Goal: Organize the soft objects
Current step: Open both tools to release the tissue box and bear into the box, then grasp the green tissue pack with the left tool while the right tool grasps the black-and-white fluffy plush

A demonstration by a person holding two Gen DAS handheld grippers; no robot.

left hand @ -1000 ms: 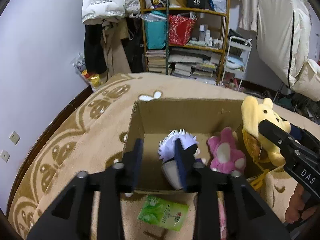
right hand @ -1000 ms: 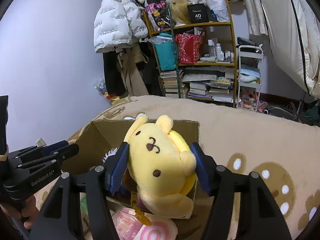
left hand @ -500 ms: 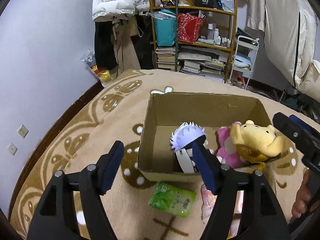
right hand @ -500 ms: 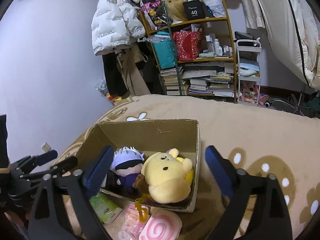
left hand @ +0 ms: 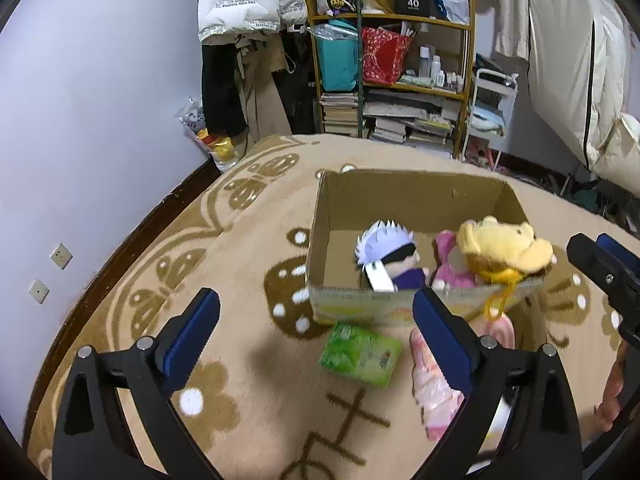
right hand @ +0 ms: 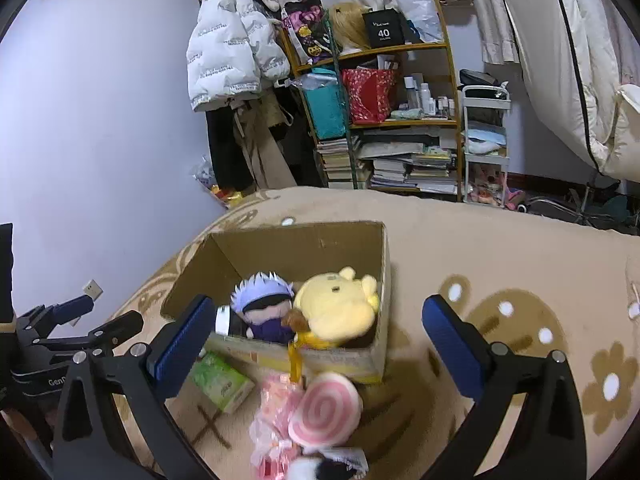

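Box on rug, ahead of both your grippers; holds white-haired doll, pink plush, yellow plush draped over near wall.

Loose items lie between you and box, against its near wall: green pack, pink bag, swirl plush.

Swirl plush sits low between your right gripper's fingers, so right is nearer; green pack nearer left. Pink bag's long axis runs toward you.

Right gripper: jaws wide, empty. Left gripper: jaws opening, nothing between pads.
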